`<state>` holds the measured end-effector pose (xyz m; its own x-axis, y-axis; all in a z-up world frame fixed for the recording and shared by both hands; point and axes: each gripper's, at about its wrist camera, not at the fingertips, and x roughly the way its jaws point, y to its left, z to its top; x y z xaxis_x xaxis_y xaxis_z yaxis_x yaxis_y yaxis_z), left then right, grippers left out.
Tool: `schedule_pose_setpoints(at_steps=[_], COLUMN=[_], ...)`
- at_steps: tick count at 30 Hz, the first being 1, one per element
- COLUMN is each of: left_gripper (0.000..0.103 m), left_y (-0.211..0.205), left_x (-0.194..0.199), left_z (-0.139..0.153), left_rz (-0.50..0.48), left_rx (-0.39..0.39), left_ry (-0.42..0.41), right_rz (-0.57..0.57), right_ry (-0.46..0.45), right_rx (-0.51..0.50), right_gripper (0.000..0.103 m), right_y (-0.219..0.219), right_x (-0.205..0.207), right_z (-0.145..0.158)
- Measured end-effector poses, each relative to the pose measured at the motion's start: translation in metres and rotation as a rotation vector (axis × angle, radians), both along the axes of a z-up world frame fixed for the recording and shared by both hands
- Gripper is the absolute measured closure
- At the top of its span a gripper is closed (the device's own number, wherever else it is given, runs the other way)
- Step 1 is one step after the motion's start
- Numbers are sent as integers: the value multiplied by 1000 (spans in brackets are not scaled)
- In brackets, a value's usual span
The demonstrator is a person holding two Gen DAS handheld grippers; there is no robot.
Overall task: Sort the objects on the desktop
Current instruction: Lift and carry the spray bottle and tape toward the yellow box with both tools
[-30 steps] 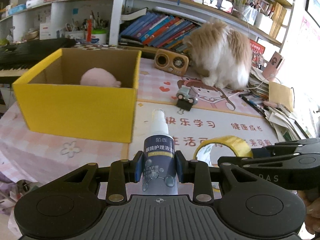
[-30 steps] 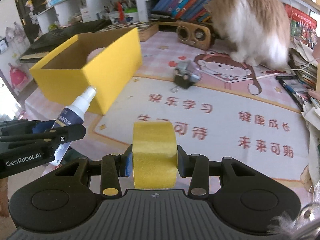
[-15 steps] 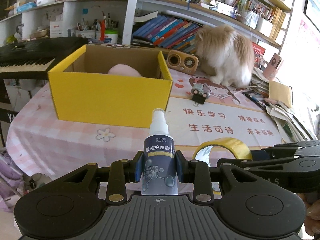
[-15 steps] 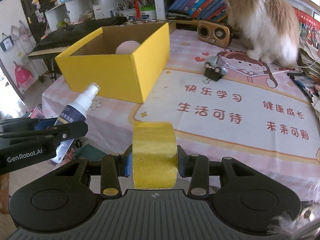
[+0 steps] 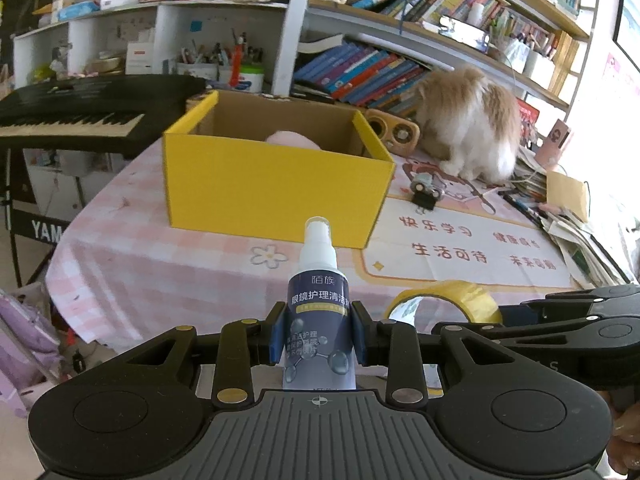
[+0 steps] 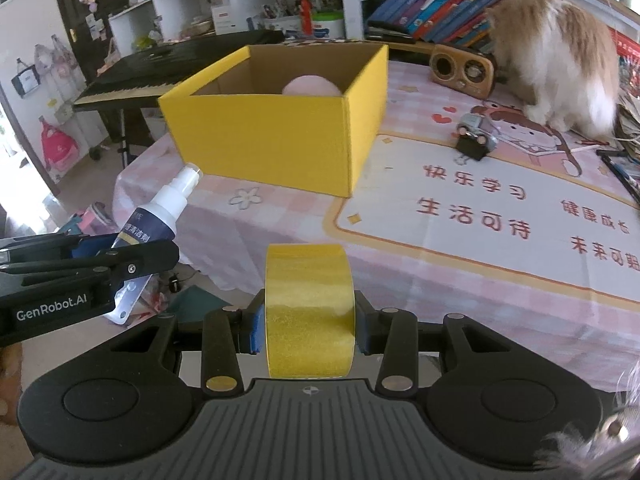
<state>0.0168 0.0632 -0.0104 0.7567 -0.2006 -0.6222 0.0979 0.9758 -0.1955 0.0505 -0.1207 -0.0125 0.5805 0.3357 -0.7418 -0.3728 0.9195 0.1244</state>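
Holding one spray bottle [image 5: 319, 312] in your left hand-held gripper [image 5: 319, 338]; right hand-held gripper [image 6: 310, 326] pinching one yellow tape roll [image 6: 310, 308]; both off the bench [image 6: 440, 280] edge; one yellow box [image 6: 276, 132] ahead.

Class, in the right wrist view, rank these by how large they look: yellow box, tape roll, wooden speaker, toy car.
1. yellow box
2. tape roll, though it is nearest the camera, so its look is inflated
3. wooden speaker
4. toy car

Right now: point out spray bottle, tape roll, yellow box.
spray bottle [image 5: 319, 308], left wrist view, dark label.
tape roll [image 6: 309, 308], right wrist view, outer yellow band.
yellow box [image 6: 264, 136], right wrist view, near wall.
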Motion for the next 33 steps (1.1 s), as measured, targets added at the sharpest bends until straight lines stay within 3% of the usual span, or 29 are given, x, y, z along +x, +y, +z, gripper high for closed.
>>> schedule_pose_setpoints(at_steps=[17, 33], left_gripper=[72, 72], left_y=[47, 39], left_x=[-14, 60], left_z=[7, 56], left_rz=[132, 132], left_rx=[-26, 18], left_ry=[-26, -182], right_rz=[123, 107], right_ry=[5, -135], right_rx=[23, 135], right_gripper=[65, 65], right_y=[42, 33], right_x=[4, 79], right_z=[9, 69])
